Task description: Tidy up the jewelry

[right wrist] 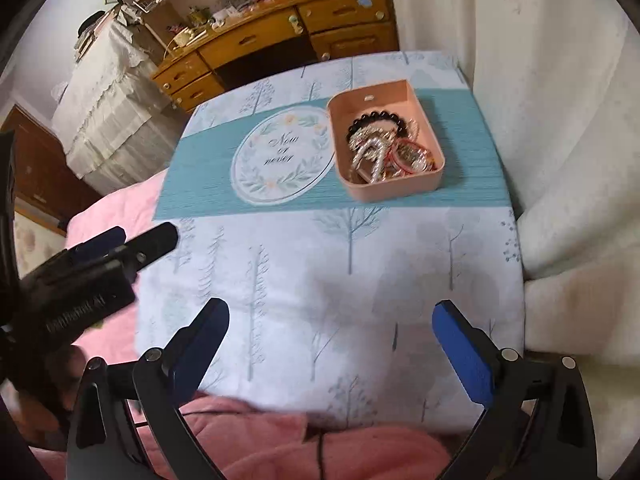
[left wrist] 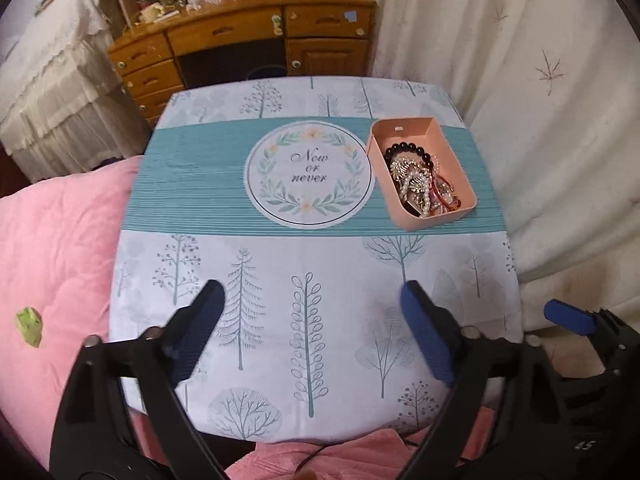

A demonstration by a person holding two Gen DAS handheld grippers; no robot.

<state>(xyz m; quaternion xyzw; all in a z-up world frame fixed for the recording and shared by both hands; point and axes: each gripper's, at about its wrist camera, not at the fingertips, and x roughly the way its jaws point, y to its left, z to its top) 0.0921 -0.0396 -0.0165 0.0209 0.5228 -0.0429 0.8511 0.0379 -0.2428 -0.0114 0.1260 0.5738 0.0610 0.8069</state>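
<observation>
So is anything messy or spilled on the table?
Nothing has spilled. The pink box sits upright on the teal stripe of the tablecloth, beside the round "Now or never" print. The jewelry is all inside it, but heaped in one tangle: black beads, pearls and a red bangle piled together.

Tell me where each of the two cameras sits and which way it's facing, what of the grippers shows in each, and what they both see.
Left wrist: sits on the left gripper, looking steeply down across the table; own open fingers, plus the right gripper at lower right.
Right wrist: sits on the right gripper, angled down likewise; own open fingers, the left gripper at left.
Shared: pink box of jewelry, round "Now or never" print, wooden desk, curtain.
</observation>
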